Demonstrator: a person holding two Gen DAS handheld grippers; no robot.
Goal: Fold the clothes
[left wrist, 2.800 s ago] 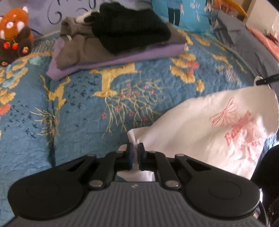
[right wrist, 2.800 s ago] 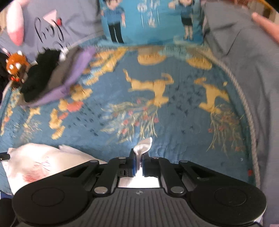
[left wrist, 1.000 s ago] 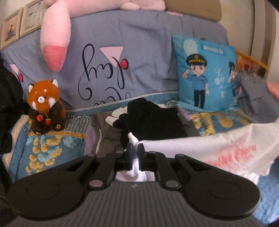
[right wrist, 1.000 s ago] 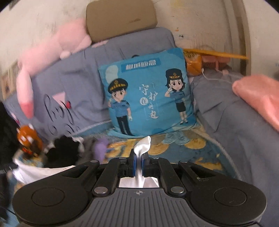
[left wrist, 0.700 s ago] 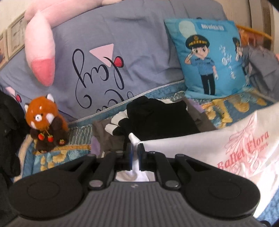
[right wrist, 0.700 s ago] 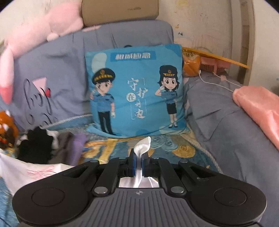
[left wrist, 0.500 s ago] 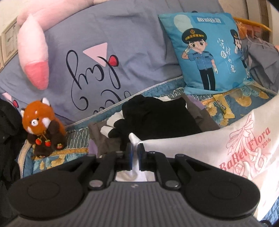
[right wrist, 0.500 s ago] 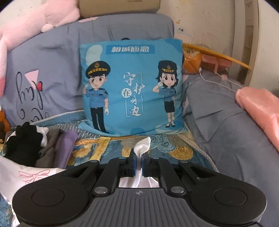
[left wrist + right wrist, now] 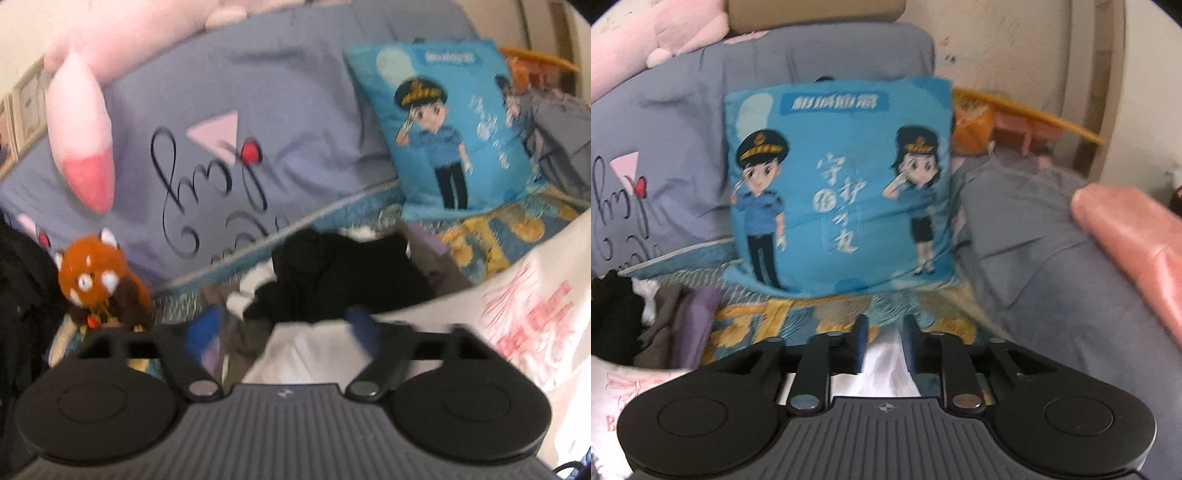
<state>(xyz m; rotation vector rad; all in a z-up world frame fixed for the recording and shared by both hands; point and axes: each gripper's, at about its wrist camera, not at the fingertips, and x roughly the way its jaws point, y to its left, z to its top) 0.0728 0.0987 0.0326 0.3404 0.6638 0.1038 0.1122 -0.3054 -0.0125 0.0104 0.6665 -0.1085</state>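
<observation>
Left wrist view: the left gripper (image 9: 284, 325) has just been opening, its blue fingers (image 9: 201, 328) now spread wide, with the white T-shirt (image 9: 517, 325) loose between them and draping to the lower right. Behind it lies a pile of folded clothes (image 9: 343, 273). The right gripper (image 9: 882, 339) has been opening too, fingers parted around white cloth, no longer pinching it.
</observation>
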